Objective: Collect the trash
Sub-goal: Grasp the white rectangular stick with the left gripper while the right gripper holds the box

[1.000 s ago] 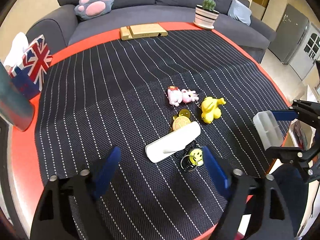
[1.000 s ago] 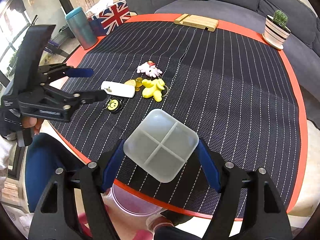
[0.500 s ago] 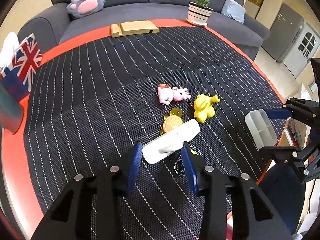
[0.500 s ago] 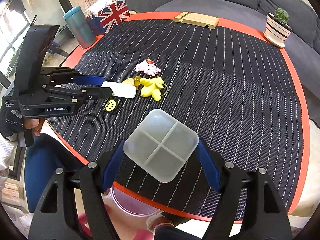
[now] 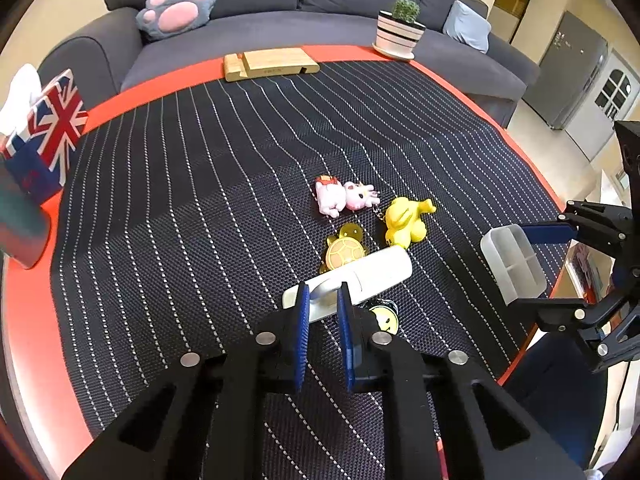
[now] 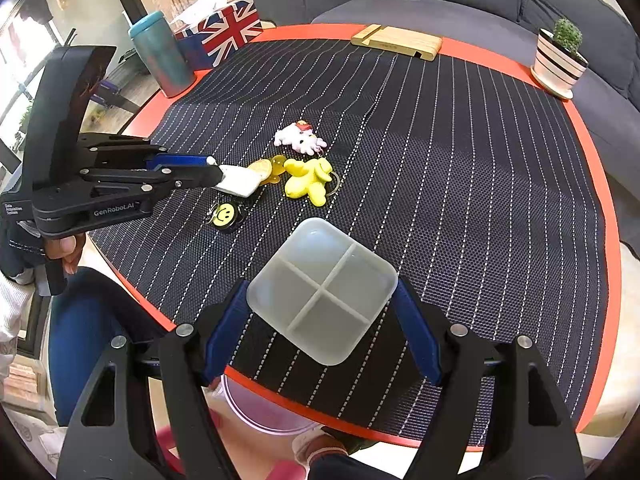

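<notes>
My left gripper (image 5: 323, 292) is shut on the raised tab of a white oblong plastic piece (image 5: 372, 274), which lies on the striped mat; it also shows in the right wrist view (image 6: 239, 180). My right gripper (image 6: 322, 296) is shut on a translucent four-compartment box (image 6: 320, 290) and holds it above the table's near edge; the box also shows in the left wrist view (image 5: 512, 266). A pink bin (image 6: 264, 412) is partly visible below the table edge.
Keychain toys lie beside the white piece: a pink plush (image 5: 344, 196), a yellow duck (image 5: 404, 218), a turtle (image 5: 344, 250), a smiley (image 6: 224, 213). A wooden stand (image 5: 272, 64), potted cactus (image 5: 400, 28), flag tissue box (image 5: 44, 136) and teal tumbler (image 6: 160, 54) stand on the red table's rim (image 5: 24, 320).
My left gripper has moved forward to the white piece and closed from wide open onto its tab. My right gripper has held still with the box.
</notes>
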`<state>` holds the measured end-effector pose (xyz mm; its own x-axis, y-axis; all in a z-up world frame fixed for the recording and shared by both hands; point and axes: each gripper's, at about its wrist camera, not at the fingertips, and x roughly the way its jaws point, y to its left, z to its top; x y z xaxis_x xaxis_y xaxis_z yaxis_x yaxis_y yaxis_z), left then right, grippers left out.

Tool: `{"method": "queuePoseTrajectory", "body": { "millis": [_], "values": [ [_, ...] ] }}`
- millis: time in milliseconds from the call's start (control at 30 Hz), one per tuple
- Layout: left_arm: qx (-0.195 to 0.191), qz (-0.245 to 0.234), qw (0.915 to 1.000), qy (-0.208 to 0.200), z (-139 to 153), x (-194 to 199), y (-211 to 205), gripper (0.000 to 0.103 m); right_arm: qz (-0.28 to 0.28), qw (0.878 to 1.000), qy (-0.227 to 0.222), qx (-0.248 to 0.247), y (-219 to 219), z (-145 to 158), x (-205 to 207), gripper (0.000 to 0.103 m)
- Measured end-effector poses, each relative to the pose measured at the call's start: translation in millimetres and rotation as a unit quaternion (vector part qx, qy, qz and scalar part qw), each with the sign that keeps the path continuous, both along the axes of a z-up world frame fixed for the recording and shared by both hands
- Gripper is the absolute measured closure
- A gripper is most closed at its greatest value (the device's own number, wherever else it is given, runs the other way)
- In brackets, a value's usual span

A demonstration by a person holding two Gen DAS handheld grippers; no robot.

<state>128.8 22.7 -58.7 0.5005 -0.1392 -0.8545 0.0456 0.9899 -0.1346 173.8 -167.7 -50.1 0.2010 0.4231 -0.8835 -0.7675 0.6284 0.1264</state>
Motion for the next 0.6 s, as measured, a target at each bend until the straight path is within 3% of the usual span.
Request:
{"method": "queuePoseTrajectory", "body": {
  "millis": [600],
  "values": [
    [-0.002, -0.003, 0.9993, -0.038, 41.4, -33.6, -6.8, 0.095, 0.001, 0.999, -0.029, 0.023, -10.7, 27.0, -20.6, 0.031]
  ]
}}
